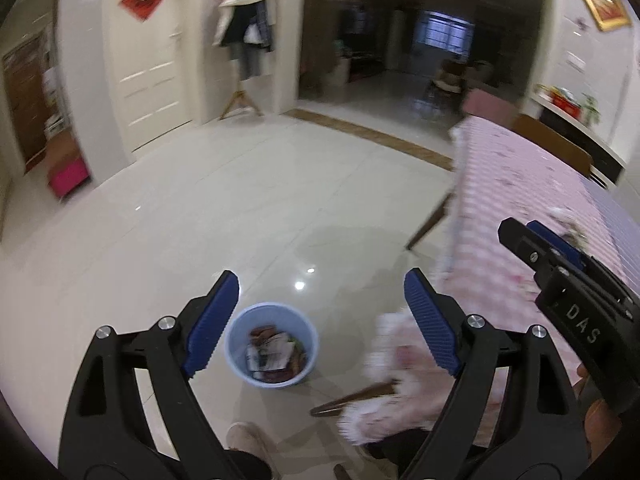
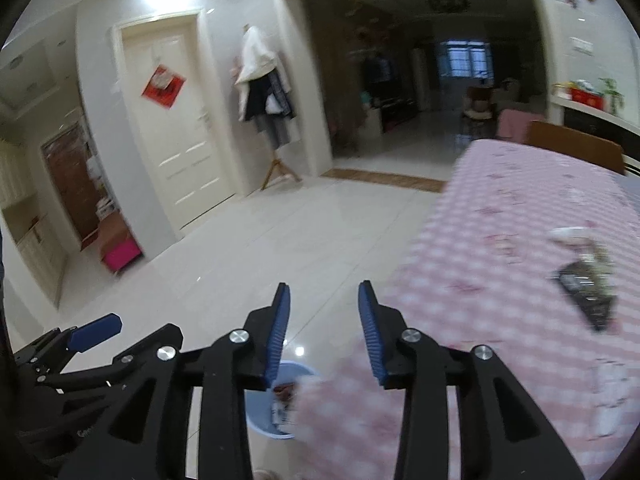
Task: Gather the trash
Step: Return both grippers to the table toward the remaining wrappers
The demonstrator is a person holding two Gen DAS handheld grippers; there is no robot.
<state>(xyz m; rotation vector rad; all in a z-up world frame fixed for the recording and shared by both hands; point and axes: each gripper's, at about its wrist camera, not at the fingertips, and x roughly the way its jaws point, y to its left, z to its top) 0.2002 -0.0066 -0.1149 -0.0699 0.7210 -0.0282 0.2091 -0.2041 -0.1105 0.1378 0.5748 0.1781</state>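
while both tools hang over the floor beside the table point(image 2: 500, 240), its pink checked cloth fills everything right of the right gripper's point(image 2: 324, 324) jaws, and that's where the work is left. the pale blue bin point(image 1: 271, 346) stands on the tiles, showing between and just below the left gripper's point(image 1: 320, 320) jaws, and peeking out beneath the right gripper's jaws too, half hidden by the cloth's edge. it already has wrappers and scraps point(image 1: 274, 354) in it, so part of the collecting looks done.

both sets of jaws stand apart and grip nothing: the left ones spread wide, the right ones narrower but with clear floor showing between the blue pads.

far right of the right jaws and ahead of them, a dark crumpled packet point(image 2: 586, 288) lies on the cloth, with a whitish scrap point(image 2: 568, 234) just beyond it. both are blurred, so what they are exactly i can't tell. my read: at least these two pieces remain to be fetched.
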